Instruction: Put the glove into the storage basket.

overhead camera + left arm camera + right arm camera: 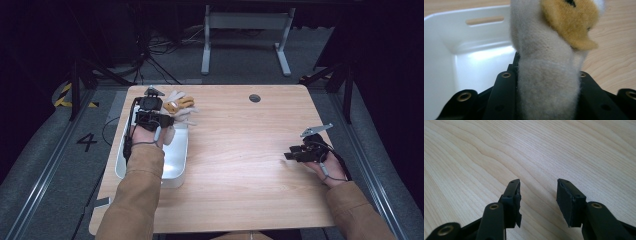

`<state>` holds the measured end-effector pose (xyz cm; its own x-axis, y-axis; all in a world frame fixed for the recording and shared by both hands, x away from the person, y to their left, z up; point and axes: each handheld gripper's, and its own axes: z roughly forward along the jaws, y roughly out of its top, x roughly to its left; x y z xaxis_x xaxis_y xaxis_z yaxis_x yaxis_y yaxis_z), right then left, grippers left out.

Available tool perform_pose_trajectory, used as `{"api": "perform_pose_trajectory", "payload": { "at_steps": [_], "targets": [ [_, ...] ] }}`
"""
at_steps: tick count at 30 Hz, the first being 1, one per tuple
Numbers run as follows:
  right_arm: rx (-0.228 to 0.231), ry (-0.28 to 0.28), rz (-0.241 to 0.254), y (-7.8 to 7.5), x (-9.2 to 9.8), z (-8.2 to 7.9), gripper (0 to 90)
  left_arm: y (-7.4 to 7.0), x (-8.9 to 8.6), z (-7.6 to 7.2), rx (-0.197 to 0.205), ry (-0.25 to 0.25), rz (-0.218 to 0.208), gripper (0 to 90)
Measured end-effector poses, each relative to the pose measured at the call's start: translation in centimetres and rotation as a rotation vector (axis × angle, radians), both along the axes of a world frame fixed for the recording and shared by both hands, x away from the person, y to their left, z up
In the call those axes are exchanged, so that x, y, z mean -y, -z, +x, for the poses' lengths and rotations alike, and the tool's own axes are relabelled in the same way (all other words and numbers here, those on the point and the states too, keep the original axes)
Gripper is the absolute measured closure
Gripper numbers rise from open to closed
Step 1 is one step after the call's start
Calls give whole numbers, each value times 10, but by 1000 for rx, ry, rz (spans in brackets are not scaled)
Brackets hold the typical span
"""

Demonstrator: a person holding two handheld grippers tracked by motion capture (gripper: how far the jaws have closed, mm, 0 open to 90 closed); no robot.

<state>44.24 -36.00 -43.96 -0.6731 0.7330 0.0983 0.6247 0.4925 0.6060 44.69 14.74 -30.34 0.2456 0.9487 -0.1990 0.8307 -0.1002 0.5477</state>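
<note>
Left claw (159,119) clenched on soft cream-and-tan plush toy (179,107); in left claw view the jaws squeeze the toy's pale fuzzy body (546,85) from both sides, tan patch up top. Toy is held off the surface at the far end of the white rectangular plastic bin (175,170), over the bin's far edge and the light wood desk (240,150) just beyond it. Can't tell if any limb touches the desk.

Right claw (289,154) released, jaws apart w/ nothing between them; right claw view has bare woodgrain under the pads (511,202). It sits idle near the desk's right edge, well apart from toy and bin.

Progress, approx: grip is secured and toy is airborne at the bin's rim, so pick looks done. Whether it's going into the bin or coming out can't be told from this. Bin interior visible in left claw view (481,62) looks bare. Left: carry, set down, release. Right hand has no part yet.
</note>
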Motion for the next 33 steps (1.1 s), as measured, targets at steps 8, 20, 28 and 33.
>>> {"api": "perform_pose_trajectory", "payload": {
  "at_steps": [8, 20, 28, 33],
  "targets": [
    [1, -1, -7, 1, -1, 0, 544, -2, -7, 6, -84, -20, 19, 699],
    [-4, -1, -17, 2, -1, -1, 543, -3, -24, -1, -95, -61, 35, 699],
    [-7, -9, -24, 3, -4, 0, 541, 9, -30, 0, -102, -100, 36, 697],
    [-6, -6, -19, 3, -3, 1, 541, 20, -35, -1, -113, -148, 18, 697]
  ]
}}
